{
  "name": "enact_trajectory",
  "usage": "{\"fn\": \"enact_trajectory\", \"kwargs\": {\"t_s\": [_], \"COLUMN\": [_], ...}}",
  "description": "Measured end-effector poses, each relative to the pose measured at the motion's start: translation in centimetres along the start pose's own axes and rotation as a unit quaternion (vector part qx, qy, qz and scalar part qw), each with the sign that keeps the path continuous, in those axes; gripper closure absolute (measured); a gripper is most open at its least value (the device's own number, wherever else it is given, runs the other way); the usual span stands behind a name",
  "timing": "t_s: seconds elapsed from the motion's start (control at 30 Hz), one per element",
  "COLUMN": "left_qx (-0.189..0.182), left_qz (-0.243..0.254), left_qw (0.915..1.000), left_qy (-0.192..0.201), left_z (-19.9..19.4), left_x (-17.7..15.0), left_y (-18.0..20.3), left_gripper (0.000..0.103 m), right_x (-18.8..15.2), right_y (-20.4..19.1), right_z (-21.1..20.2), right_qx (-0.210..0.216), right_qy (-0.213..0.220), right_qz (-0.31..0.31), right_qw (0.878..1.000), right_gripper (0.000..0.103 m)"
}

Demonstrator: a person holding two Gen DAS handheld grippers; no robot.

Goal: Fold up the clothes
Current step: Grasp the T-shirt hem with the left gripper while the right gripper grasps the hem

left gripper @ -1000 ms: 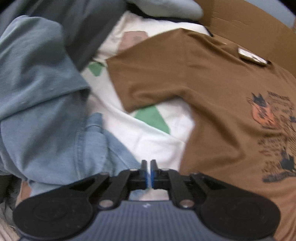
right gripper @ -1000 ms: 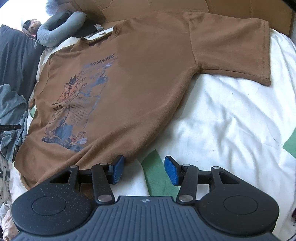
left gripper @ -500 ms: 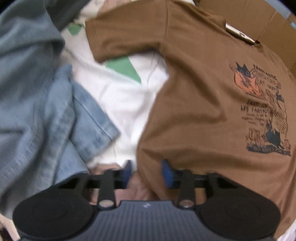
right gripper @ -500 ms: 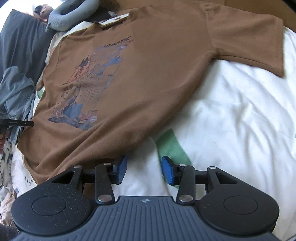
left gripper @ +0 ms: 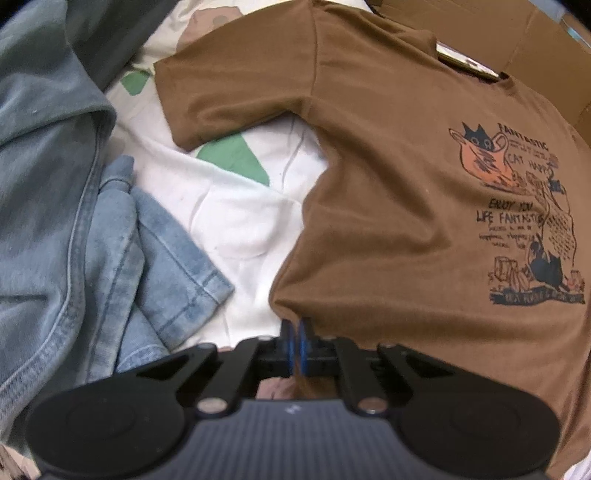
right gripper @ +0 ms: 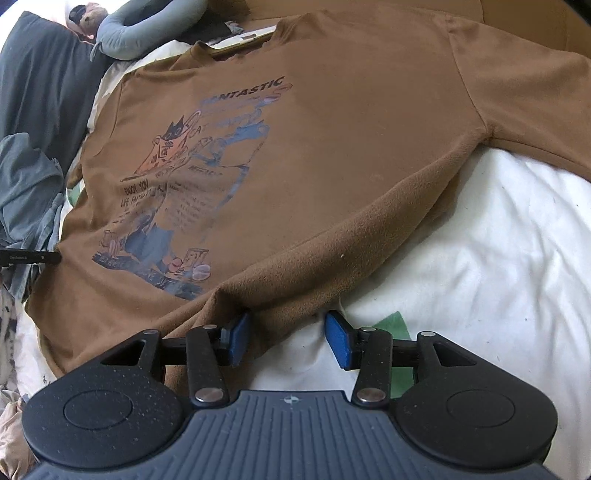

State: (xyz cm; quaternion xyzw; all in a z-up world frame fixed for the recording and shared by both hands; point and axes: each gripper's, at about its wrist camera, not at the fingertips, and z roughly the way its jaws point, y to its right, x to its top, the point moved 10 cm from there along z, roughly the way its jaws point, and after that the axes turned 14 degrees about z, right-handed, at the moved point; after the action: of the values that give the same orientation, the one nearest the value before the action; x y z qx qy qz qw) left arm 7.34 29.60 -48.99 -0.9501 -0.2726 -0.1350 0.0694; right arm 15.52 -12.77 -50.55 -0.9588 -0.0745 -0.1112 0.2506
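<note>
A brown T-shirt [left gripper: 388,206] with a cat print lies face up on a white bed sheet [left gripper: 229,206]; it also shows in the right wrist view [right gripper: 332,155]. My left gripper [left gripper: 295,341] is shut on the shirt's lower left hem corner. My right gripper [right gripper: 286,334] is open at the shirt's lower right hem corner, with the bunched hem lying between its blue pads. The left gripper's tip [right gripper: 33,256] shows at the shirt's far edge in the right wrist view.
A pile of blue denim [left gripper: 74,229] lies left of the shirt. A cardboard sheet [left gripper: 517,48] stands behind the collar. A grey neck pillow [right gripper: 147,33] and a dark pillow [right gripper: 40,88] lie at the back left. White sheet [right gripper: 480,258] spreads to the right.
My left gripper went from shut to open, moved to the shirt's hem corner and has shut on it. My right gripper moved in until the right hem corner lies between its pads.
</note>
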Motion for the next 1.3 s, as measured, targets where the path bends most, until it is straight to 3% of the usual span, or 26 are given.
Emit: {"fn": "enact_trajectory", "kwargs": {"t_s": [0.23,0.33,0.43,0.47,0.5,0.6,0.73,0.8,0.93,1.0,1.07,1.13,1.3], "left_qx": [0.006,0.006,0.006,0.005,0.005,0.004,-0.004,-0.003,-0.016,-0.021,-0.027,-0.027,-0.039], "left_qz": [-0.006,-0.005,-0.008,-0.008,-0.008,-0.013,-0.019,-0.015,-0.020,-0.018,-0.012,-0.006,-0.027], "left_qw": [0.9999,1.0000,1.0000,0.9999,0.9999,0.9999,0.9998,0.9999,0.9996,0.9996,0.9996,0.9996,0.9987], "left_qy": [0.005,0.003,-0.001,-0.002,-0.001,0.000,-0.001,-0.004,-0.007,-0.005,-0.002,0.002,0.021], "left_z": [0.5,0.5,0.5,0.5,0.4,0.3,0.1,0.0,0.0,-0.1,-0.2,-0.6,-1.9], "left_x": [-0.4,-0.7,-1.3,-1.5,-1.7,-2.4,-3.4,-4.1,-5.3,-5.6,-5.7,-5.6,-5.3], "left_y": [0.6,0.9,0.9,1.0,1.0,1.0,1.3,1.4,1.8,2.1,2.5,2.9,3.3], "left_gripper": [0.100,0.098,0.091,0.090,0.088,0.084,0.058,0.057,0.059,0.071,0.090,0.098,0.099], "right_x": [1.2,1.5,1.6,1.6,1.6,1.4,1.2,1.2,0.9,0.7,0.4,0.2,0.1], "right_y": [-1.0,-1.5,-1.3,-1.1,-0.9,-0.7,-0.1,0.4,1.8,2.4,3.0,3.4,4.3], "right_z": [0.3,0.8,1.0,1.0,0.9,0.5,-0.8,-1.7,-3.3,-4.0,-4.7,-5.3,-7.1], "right_qx": [0.010,0.018,0.026,0.030,0.033,0.038,0.033,0.025,0.001,-0.012,-0.024,-0.034,-0.051], "right_qy": [0.009,0.009,0.003,-0.002,-0.007,-0.015,-0.021,-0.022,-0.027,-0.031,-0.033,-0.034,-0.029], "right_qz": [0.005,0.006,0.013,0.019,0.025,0.027,0.024,0.024,0.021,0.020,0.019,0.019,0.021], "right_qw": [1.000,1.000,1.000,0.999,0.999,0.999,0.999,0.999,0.999,0.999,0.999,0.999,0.998], "right_gripper": [0.051,0.059,0.075,0.090,0.098,0.102,0.103,0.103,0.103,0.103,0.103,0.103,0.103]}}
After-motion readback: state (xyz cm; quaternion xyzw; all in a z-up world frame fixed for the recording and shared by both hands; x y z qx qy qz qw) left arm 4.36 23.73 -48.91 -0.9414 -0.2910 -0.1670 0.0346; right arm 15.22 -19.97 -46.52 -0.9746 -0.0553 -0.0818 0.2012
